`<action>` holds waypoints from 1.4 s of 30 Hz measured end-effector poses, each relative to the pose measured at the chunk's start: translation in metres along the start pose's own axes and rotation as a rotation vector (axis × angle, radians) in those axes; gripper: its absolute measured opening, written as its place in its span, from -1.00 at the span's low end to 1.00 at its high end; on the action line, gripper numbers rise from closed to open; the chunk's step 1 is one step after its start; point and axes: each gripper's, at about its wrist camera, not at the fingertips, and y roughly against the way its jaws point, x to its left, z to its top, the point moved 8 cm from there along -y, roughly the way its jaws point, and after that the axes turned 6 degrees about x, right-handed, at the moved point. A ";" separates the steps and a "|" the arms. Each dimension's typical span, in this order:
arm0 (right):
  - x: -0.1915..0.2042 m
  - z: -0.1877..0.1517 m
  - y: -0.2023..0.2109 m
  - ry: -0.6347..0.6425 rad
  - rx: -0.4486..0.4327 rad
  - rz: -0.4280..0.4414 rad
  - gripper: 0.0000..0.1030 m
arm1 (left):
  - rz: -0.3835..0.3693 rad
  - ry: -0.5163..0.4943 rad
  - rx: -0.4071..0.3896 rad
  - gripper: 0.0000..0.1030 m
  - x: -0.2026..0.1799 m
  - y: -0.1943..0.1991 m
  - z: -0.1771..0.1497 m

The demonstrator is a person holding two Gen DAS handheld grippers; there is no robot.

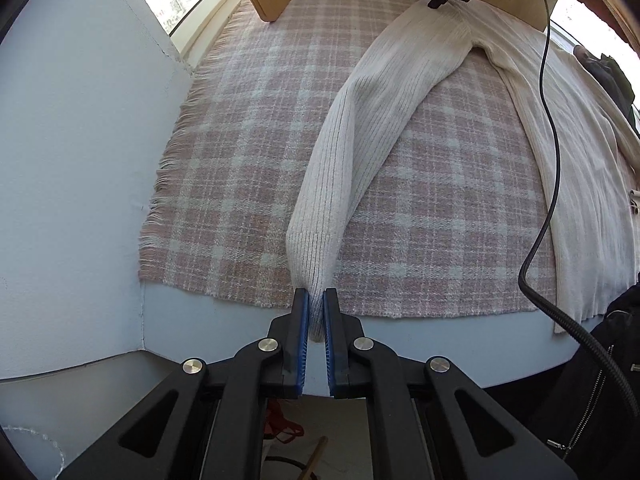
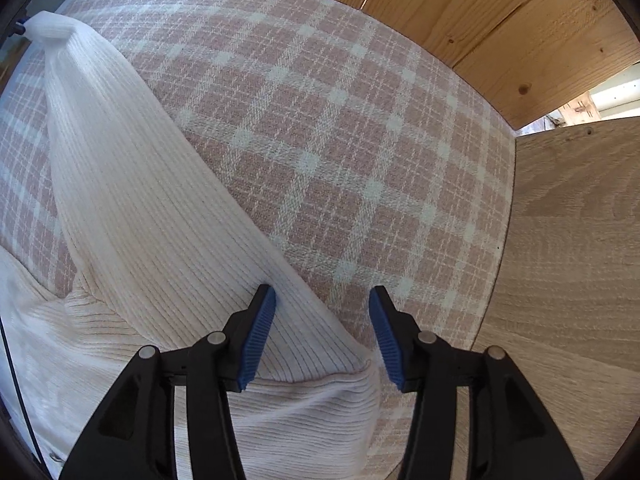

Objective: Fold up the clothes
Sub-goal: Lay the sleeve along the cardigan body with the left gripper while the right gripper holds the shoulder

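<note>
You've got one cream ribbed sweater [image 1: 568,168] spread over the pink-and-white plaid blanket [image 1: 248,152], and that blanket is the thing to steer by. Along its far edge stand wooden boards [image 2: 500,12], and off its far right corner a paler wood panel [image 2: 572,248] sits tight against the cloth, so there's not much room on that side. On the left the blanket's fringe [image 1: 168,160] hangs over a pale blue surface [image 1: 72,160]. One black cable [image 1: 548,128] trails right across the sweater's body, down past the near edge of the blanket. Something dark lies past the blanket's right edge, can't tell what it is.

Your left gripper [image 1: 316,320] is pinched almost closed on the cuff of one sleeve [image 1: 360,140], just off the blanket's near edge, with the sleeve stretched from there back across the blanket to the shoulder. Your right gripper [image 2: 322,320] is spread wide and holds nothing; its left finger [image 2: 260,320] rests on the sweater's shoulder near the blanket's far edge, the other one hangs over bare blanket just past the shoulder's edge. From the left camera you can see it up there at the top of the sleeve.

Count: one sweater, one blanket, one cable, two grippers, and only one sleeve clearly in view.
</note>
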 end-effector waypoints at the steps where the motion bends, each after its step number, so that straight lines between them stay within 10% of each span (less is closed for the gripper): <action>1: -0.010 0.006 -0.006 -0.019 0.011 0.029 -0.07 | 0.006 0.002 0.001 -0.87 0.002 -0.001 0.001; 7: -0.017 0.014 -0.001 -0.056 0.000 0.087 -0.88 | 0.023 0.018 -0.029 -0.87 0.014 -0.003 0.012; 20: -0.012 -0.008 0.060 -0.141 -0.149 -0.090 -0.91 | 0.051 -0.031 -0.219 -0.87 -0.039 0.085 0.004; 31: -0.003 -0.112 0.085 -0.421 -0.463 -0.255 -0.91 | 0.089 -0.249 -0.314 -0.87 -0.214 0.124 -0.021; 38: 0.037 -0.158 0.013 -0.419 -0.298 -0.320 -0.91 | -0.011 -0.341 -0.140 -0.80 -0.326 0.034 -0.059; 42: 0.044 -0.167 0.010 -0.423 -0.241 -0.305 -0.91 | -0.104 -0.151 -0.142 -0.80 -0.308 0.039 -0.072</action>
